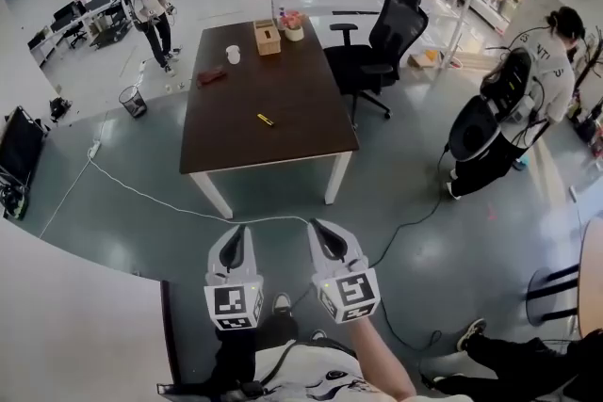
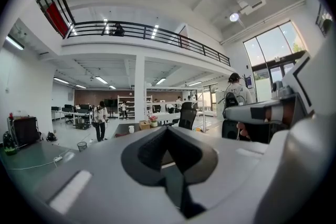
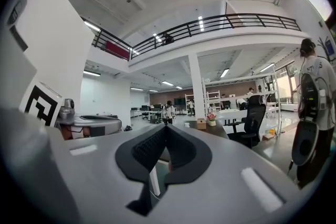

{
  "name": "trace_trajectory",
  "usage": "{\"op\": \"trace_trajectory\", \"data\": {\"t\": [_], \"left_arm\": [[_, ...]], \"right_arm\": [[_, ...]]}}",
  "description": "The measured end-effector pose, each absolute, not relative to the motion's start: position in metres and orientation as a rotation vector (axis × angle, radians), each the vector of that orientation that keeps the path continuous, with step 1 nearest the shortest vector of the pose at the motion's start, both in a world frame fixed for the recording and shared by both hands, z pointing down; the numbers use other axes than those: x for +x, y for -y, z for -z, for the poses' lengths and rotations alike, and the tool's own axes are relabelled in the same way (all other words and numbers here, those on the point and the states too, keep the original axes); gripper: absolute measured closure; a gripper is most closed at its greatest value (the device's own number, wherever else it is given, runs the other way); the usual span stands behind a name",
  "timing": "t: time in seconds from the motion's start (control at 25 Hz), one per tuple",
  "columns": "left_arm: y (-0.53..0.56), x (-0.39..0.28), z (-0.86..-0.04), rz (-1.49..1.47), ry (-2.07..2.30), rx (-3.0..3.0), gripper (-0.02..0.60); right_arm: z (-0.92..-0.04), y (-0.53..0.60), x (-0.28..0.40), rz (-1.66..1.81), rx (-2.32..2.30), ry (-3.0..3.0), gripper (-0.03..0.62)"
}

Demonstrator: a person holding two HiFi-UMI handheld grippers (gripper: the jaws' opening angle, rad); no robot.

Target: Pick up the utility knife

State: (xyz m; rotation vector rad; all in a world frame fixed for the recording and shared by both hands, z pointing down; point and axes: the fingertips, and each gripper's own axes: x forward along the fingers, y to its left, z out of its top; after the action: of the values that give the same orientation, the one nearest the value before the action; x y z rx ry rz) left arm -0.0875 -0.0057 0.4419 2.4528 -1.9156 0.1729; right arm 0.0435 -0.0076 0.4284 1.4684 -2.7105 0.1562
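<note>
The utility knife (image 1: 266, 120), small and yellow, lies near the middle of the dark brown table (image 1: 283, 146) in the head view. Both grippers are held low and close to the body, well short of the table and over the floor. My left gripper (image 1: 237, 232) has its jaws closed tip to tip with nothing between them. My right gripper (image 1: 319, 227) is beside it, also shut and empty. In the left gripper view (image 2: 167, 128) and the right gripper view (image 3: 166, 127) the jaw tips meet. The knife cannot be made out in either gripper view.
On the table's far end stand a tissue box (image 1: 268, 38), a flower pot (image 1: 294, 27), a white cup (image 1: 233, 55) and a reddish object (image 1: 212, 76). A black office chair (image 1: 379, 42) stands at the table's right. A person (image 1: 528, 99) stands further right. A white cable (image 1: 188, 207) crosses the floor.
</note>
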Motion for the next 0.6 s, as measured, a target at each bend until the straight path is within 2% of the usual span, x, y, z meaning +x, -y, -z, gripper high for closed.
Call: {"op": "trace_trajectory", "data": {"t": [0.6], "left_arm": [[0.127,-0.136,-0.454,-0.135,1.772,2.492,0.583]], "right_arm": [[-0.436,0.118,-0.005,-0.161,1.571,2.623,0.592]]}}
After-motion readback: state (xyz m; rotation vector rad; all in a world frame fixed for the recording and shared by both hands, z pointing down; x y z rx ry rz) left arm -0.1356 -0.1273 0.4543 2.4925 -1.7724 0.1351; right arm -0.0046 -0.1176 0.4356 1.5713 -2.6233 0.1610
